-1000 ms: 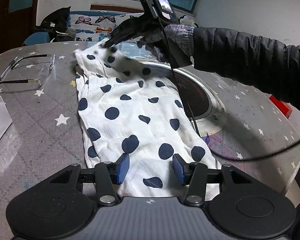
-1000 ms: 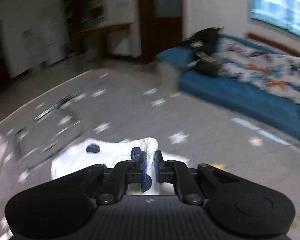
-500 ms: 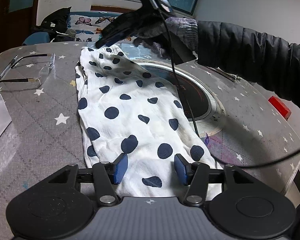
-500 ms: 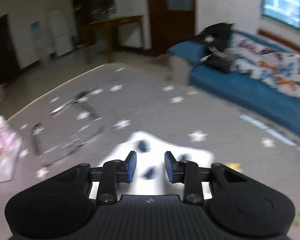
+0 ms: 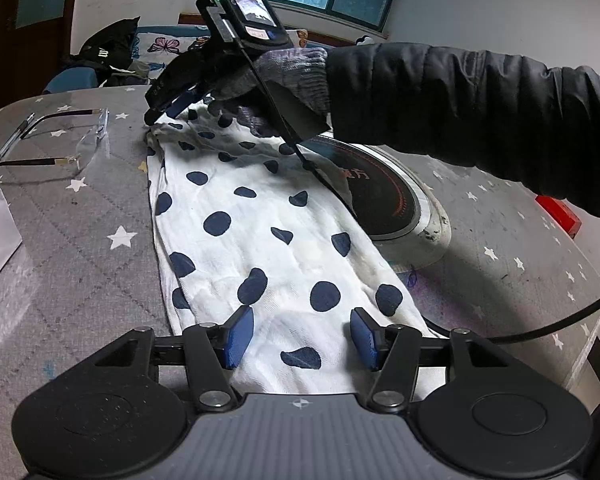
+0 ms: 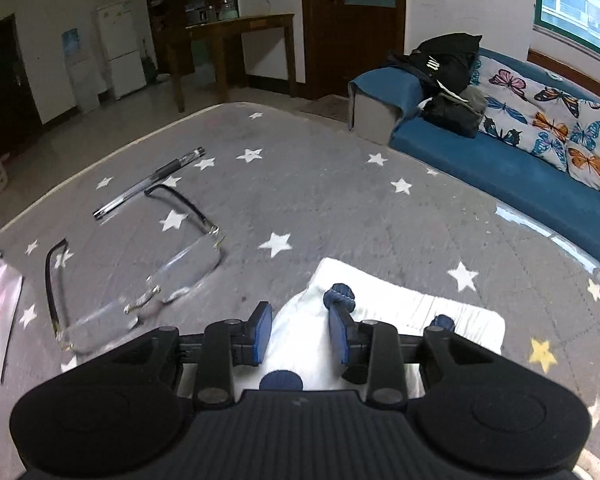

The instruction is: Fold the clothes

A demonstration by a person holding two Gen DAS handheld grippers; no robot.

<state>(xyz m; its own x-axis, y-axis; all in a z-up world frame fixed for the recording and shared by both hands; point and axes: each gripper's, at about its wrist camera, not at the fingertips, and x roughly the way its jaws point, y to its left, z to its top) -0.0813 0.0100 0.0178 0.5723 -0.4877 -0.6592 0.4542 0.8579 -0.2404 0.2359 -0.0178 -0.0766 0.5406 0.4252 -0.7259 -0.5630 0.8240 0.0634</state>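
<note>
Garment [image 5: 260, 236]: flat on the tabletop [image 5: 80, 264] now.
Right tool [image 6: 300, 330]: you just released its corner; jaws opened.
Left tool [image 5: 302, 336]: unclenched, unmoved.

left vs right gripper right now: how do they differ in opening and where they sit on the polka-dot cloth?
The left gripper stands wider open; the right gripper shows a narrower gap, its jaws having just opened.
The left gripper sits over the near end of the polka-dot cloth; the right gripper is at the far end, by the glasses.
Shared: both have blue pads, and neither pinches the fabric.
</note>
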